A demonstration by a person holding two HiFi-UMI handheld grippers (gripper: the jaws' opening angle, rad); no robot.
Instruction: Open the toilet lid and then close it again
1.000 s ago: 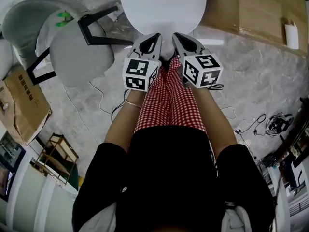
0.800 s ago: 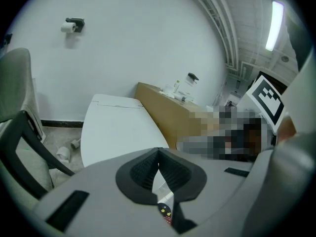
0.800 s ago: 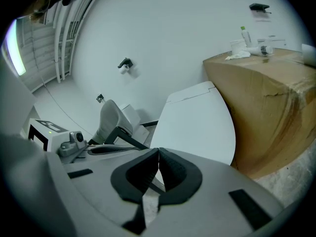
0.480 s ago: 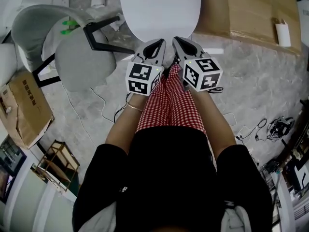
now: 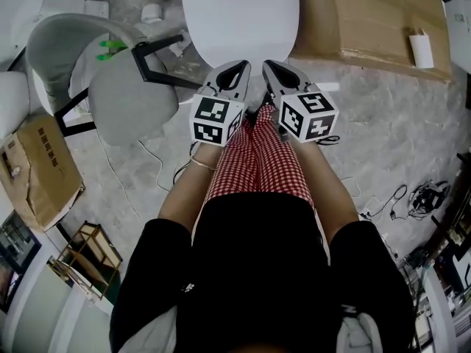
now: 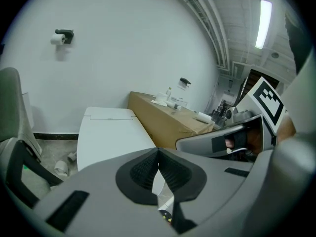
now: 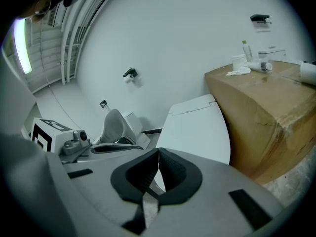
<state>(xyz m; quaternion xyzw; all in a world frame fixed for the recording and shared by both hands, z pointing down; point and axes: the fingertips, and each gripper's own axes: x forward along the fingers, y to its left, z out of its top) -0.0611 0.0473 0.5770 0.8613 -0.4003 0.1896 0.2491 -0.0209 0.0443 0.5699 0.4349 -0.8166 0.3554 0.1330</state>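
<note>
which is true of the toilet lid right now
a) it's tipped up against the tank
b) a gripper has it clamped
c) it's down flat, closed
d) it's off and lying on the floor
c: in the head view the toilet lid lies flat and closed, and both gripper views look along its level top. The left gripper and right gripper are near its front edge, jaws together on nothing.

Floor (image 5: 397, 138) w/ toilet (image 5: 239, 13), chair (image 5: 129, 98), box (image 5: 368, 20), cables (image 5: 423, 193)

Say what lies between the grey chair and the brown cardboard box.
The closed white toilet lid, per the head view: grey chair left, brown cardboard box right.
</note>
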